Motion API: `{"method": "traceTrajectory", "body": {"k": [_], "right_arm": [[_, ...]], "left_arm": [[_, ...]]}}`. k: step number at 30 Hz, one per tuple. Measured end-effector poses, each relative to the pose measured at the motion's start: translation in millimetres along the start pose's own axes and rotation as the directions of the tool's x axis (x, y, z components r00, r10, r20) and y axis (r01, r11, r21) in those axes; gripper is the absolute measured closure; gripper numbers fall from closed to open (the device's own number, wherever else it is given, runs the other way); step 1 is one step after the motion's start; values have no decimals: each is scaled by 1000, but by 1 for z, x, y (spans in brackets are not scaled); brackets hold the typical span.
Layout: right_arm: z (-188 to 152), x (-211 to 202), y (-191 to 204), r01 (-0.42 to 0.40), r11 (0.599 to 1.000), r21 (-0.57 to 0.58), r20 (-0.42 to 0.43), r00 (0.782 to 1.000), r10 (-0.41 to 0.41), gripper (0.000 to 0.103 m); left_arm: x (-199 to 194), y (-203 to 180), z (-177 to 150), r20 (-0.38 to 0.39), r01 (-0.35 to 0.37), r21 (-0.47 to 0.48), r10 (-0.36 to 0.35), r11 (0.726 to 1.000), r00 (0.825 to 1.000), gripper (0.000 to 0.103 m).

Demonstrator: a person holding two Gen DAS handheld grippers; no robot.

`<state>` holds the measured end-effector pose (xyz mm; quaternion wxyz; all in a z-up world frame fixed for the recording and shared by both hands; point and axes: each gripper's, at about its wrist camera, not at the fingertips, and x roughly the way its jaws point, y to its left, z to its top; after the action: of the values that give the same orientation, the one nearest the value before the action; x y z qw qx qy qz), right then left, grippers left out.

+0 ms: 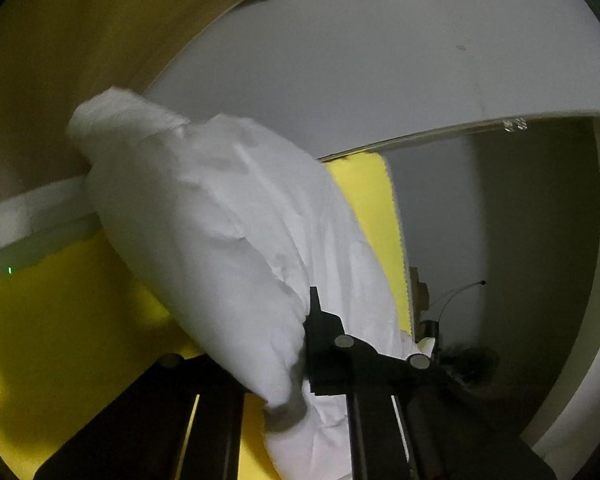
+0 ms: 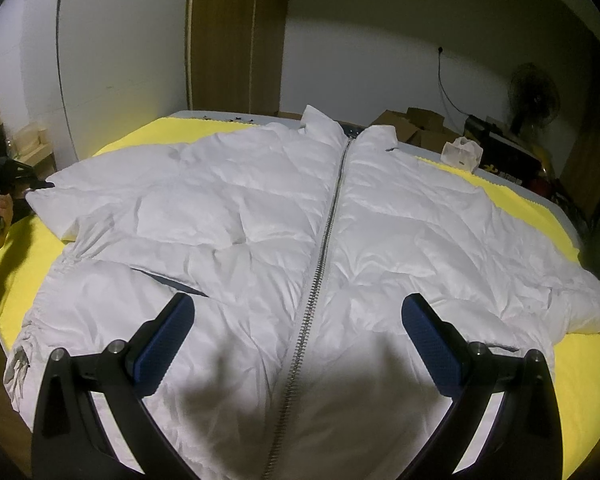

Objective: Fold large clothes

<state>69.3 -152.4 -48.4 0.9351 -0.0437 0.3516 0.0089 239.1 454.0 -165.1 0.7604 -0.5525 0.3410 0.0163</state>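
White puffer jacket (image 2: 260,216) lying zipped on yellow bed cover (image 2: 560,360), left tongs (image 1: 306,344) clamping one sleeve (image 1: 220,216), right tongs (image 2: 298,336) hovering apart.

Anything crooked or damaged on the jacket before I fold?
Nothing looks damaged. The white jacket lies flat and zipped on the yellow sheet; only its hem at the picture's left is bunched and overhangs the sheet's edge.

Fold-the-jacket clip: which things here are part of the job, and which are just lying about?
In the job: white puffer jacket; its sleeve, clamped in the left gripper; right gripper, open above the hem; yellow cover.

Lying about: cardboard boxes; fan; plastic bag.
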Motion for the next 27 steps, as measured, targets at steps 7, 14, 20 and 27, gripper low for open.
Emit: {"method": "traceTrajectory", "body": {"k": [7,14,20,27], "right_arm": [[16,25,-11,-12,998,60,-73,997,16,0],[93,120,42,-54,998,30,-203,977,59,0],[135,222,87,-11,998,65,-330,943,31,0],[142,260,138,52,998,-40,-329,942,-62,0]], "left_arm": [[-37,-77,-18,146,0,300,-46,954,988,100],[-55,-158,-41,240,-21,502,-116,865,964,100],[-68,-211,-62,315,-117,601,-101,790,944,99],[-59,-253,-111,400,-275,705,-46,653,915,99]]}}
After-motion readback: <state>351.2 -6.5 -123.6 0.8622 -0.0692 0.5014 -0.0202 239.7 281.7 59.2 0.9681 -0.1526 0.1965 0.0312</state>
